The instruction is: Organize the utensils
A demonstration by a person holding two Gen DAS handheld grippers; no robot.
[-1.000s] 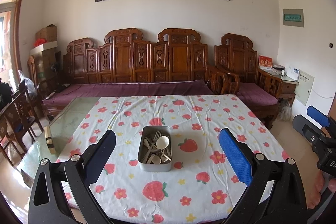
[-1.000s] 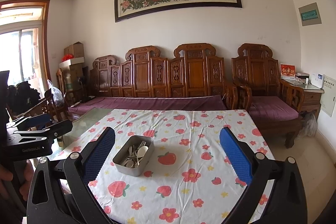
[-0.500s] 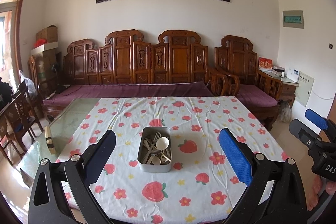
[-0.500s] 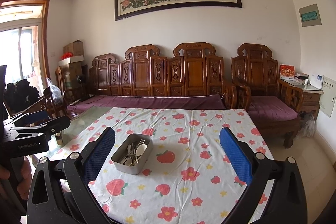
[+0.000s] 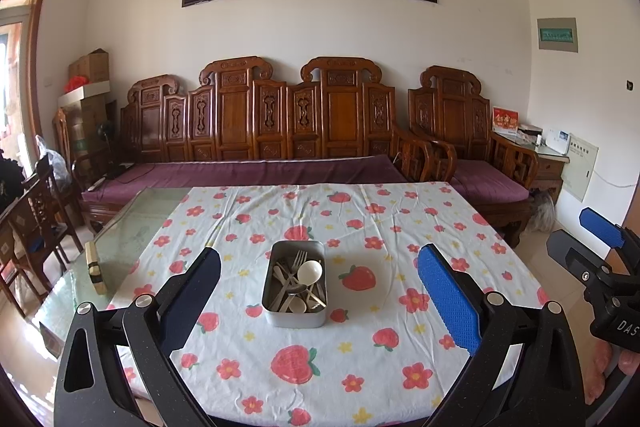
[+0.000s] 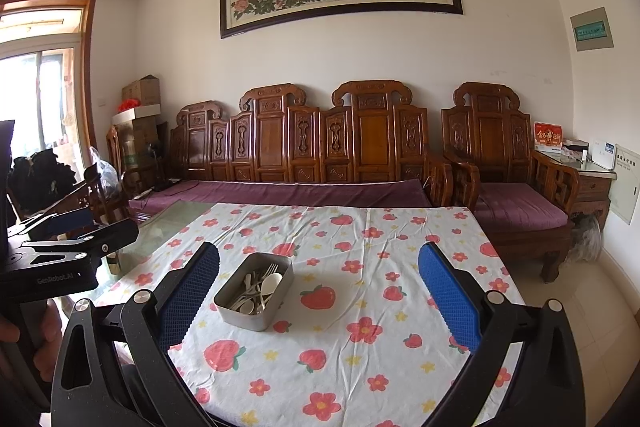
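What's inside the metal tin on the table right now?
The tin holds a loose pile of cutlery: a fork, a white spoon and other metal pieces. Whatever lies under the pile is hidden.

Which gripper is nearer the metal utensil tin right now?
Left, slightly, as far as I can judge. The left gripper faces the tin squarely, framing it between open fingers. The right gripper sits off to the tin's right, also open.

Both wrist views face the sofa [image 5: 256, 171] across the table [image 5: 360, 367] from its near edge, sharing the tin [image 5: 295, 285]; right view sits further right.
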